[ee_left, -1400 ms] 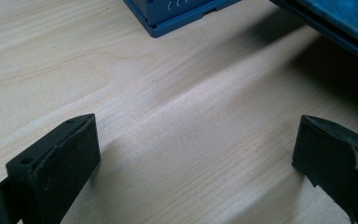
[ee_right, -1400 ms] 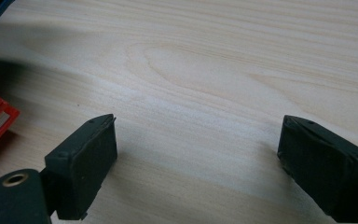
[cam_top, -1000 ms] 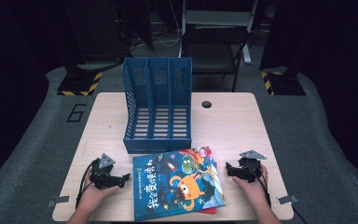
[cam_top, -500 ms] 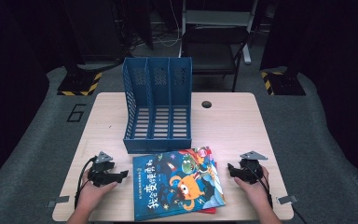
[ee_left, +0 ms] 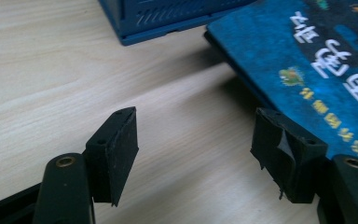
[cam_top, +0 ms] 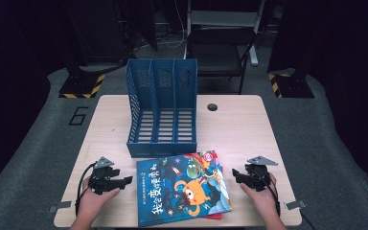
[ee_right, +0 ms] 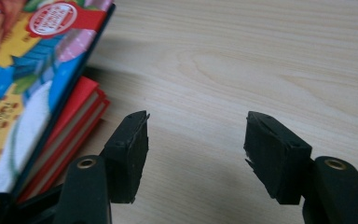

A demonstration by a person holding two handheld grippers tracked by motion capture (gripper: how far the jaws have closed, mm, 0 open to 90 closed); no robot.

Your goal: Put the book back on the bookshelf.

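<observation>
1. High view is showing the left tool (cam_top: 117, 181) and the right tool (cam_top: 242, 175) sitting low over the bench (cam_top: 239, 129), each held in a hand, one on either side of the stack of books (cam_top: 184, 194).
2. Left gripper view is showing the left tool (ee_left: 193, 140) released, jaws standing wide apart and gripping nothing; the blue picture book (ee_left: 307, 60) is lying just ahead and to its right, with one pad near the cover's edge.
3. Right gripper view is showing the right tool (ee_right: 196, 140) released likewise, jaws apart over bare wood; the stack is lying to its left, a red book (ee_right: 77, 116) sitting under the picture book.
4. Blue file rack (cam_top: 163, 110) is standing beyond both tools, just behind the stack.
</observation>
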